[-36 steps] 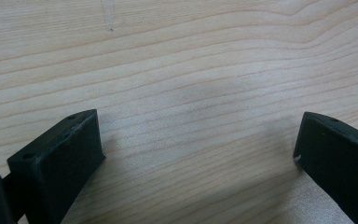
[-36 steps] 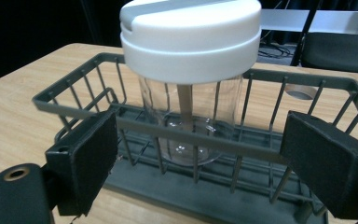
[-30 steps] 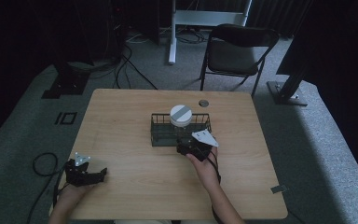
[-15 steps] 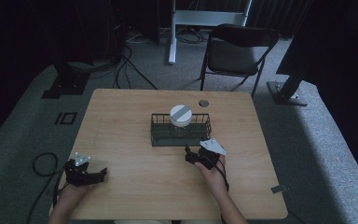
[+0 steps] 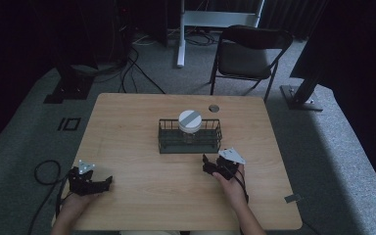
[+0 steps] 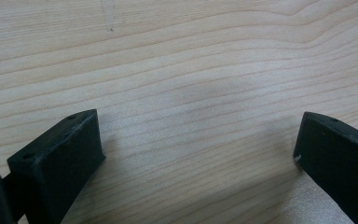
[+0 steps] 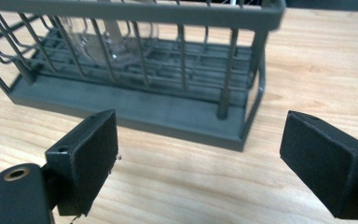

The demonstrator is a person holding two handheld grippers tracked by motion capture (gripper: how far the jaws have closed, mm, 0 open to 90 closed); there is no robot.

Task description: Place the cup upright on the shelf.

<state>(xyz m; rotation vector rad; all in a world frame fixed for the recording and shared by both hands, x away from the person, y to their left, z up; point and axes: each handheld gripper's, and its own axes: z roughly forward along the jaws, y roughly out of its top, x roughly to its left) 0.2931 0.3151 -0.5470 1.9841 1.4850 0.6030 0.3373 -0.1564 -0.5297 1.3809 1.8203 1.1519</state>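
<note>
You hold two grippers. Your left gripper [image 5: 94, 182] rests at the near left edge of the table [image 5: 127, 127], jaws wide apart over bare wood. Your right gripper [image 5: 214, 168] has its jaws apart too, with nothing between them, just in front of the one wire basket [image 5: 166, 147]. One glass jar [image 7: 107, 35] with a white lid [image 5: 190, 119] stands inside the basket. Beyond the table is one folding chair [image 5: 247, 51]. Compared with a second ago, your right gripper has moved back from the basket.
</note>
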